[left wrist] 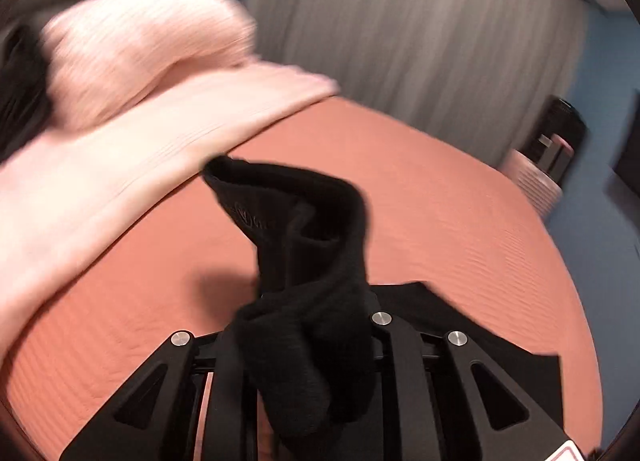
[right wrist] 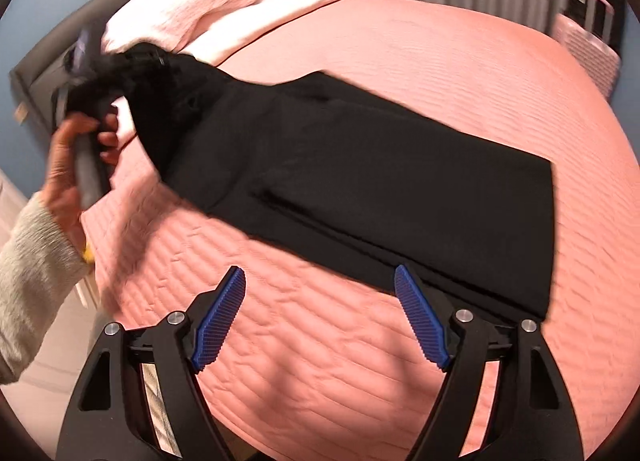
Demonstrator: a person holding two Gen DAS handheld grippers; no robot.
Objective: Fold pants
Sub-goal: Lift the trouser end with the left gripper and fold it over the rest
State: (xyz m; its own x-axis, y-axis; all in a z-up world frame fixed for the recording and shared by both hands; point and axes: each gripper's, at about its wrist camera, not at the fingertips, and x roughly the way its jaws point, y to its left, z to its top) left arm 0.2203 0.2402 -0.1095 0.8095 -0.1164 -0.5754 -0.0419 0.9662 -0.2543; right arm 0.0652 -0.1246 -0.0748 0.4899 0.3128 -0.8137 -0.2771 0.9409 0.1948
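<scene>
Black pants [right wrist: 360, 165] on pink bed [right wrist: 460, 61], left gripper [left wrist: 308, 321] clamped on them (lifted), right gripper [right wrist: 320, 321] apart.

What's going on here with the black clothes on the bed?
A person is folding a pair of black pants on a bed with a salmon-pink quilt, using a hand-held gripper in each hand. The left gripper is shut on one bunched end of the pants and holds it up off the bed; the person's left hand shows at the side. The right gripper is open with nothing between its blue pads, just short of the pants' near edge. Pink pillows lie beyond.
</scene>
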